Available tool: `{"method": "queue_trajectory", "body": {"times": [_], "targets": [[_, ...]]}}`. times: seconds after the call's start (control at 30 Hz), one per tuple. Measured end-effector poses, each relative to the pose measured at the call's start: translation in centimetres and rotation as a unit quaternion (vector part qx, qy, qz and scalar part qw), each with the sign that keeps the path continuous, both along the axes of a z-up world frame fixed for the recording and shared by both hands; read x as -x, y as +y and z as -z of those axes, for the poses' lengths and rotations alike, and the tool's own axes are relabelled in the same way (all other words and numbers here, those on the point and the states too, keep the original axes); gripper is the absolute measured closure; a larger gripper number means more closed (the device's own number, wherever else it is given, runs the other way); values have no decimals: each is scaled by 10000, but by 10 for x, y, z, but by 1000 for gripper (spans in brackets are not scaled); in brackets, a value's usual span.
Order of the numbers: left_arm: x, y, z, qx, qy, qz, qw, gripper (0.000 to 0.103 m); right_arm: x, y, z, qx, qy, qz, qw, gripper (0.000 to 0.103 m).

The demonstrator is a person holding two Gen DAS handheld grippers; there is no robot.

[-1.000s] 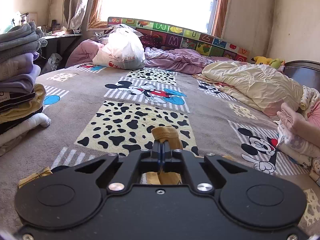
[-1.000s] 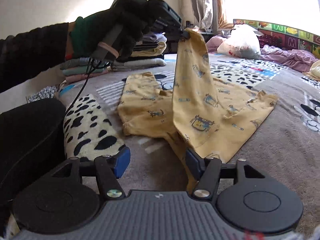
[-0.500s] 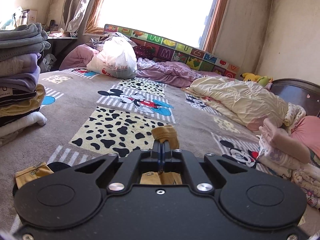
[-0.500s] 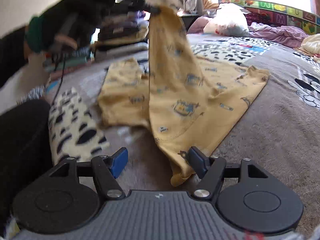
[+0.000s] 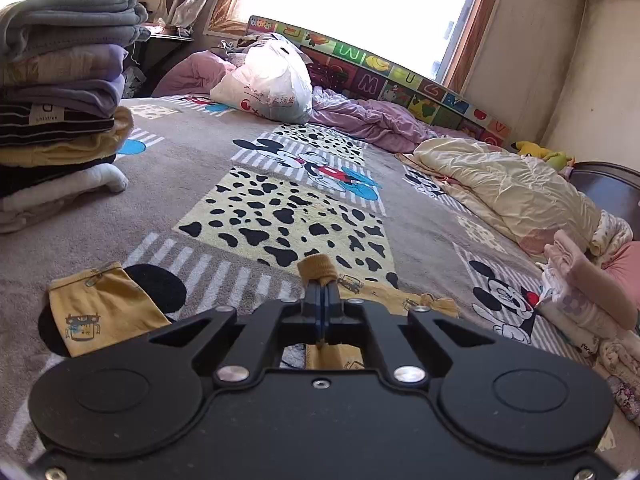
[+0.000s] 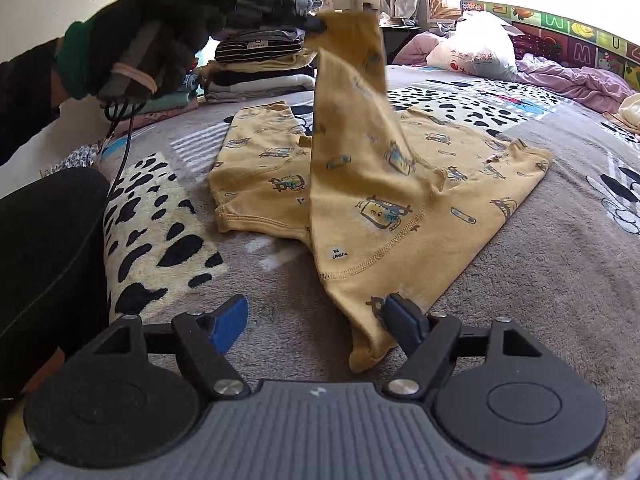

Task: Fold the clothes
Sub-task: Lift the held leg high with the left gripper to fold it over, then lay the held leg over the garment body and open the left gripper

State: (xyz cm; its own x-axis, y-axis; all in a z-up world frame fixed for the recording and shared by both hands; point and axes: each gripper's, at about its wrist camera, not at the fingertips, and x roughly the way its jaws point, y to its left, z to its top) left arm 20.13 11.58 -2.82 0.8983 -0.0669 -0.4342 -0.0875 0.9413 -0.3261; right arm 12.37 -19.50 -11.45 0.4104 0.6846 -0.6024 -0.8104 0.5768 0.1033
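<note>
Fingers of the left gripper [image 5: 321,298] pressed together, pinching the ribbed cuff of a yellow printed pyjama top [image 6: 400,184]; sleeve lifted off the bed. Seen from the right wrist, a gloved left hand [image 6: 160,40] holds that gripper [image 6: 316,24] high, cloth draping down to the Mickey Mouse blanket [image 6: 540,280]. Right gripper [image 6: 316,318] fingers spread wide, holding nothing; right blue pad [image 6: 404,318] touching the top's near hem. Stack of folded clothes [image 5: 56,92] at far left. White plastic bag [image 5: 268,84] near the window.
</note>
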Motion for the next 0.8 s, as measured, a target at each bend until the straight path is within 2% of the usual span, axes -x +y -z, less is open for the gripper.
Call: {"method": "queue_trajectory", "body": {"times": [0.1,0.23,0.33,0.4,0.47,0.53,0.6,0.7,0.8], "targets": [[-1,0,7,-49,123,11,9999,103,0,-1,-2,-15,14,-8,10000,27],[6,-1,-2,51,-5,133,9999,103,-12,-13,-15,-459,228,55,9987,33],[8,-6,-11,74,-91,303,9995,103,-34,-13,-34,-801,-54,471,9957,31],[10,-8,-15,143,-160,415,9989,103,-54,-7,-42,-971,-123,679,9929,25],[14,-10,-17,161,-192,504,9984,103,-81,-1,-37,-1161,187,722,9904,20],[17,-10,-18,145,-200,536,9983,103,-109,4,-22,-1238,741,800,9863,17],[19,-9,-18,192,-198,534,9982,103,-125,10,-2,-973,1089,875,9854,14],[20,-6,-20,267,-229,542,9979,103,-123,7,-8,-927,1012,681,9882,14],[20,-6,-22,302,-271,549,9977,103,-120,10,-21,-1147,574,588,9900,15]]}}
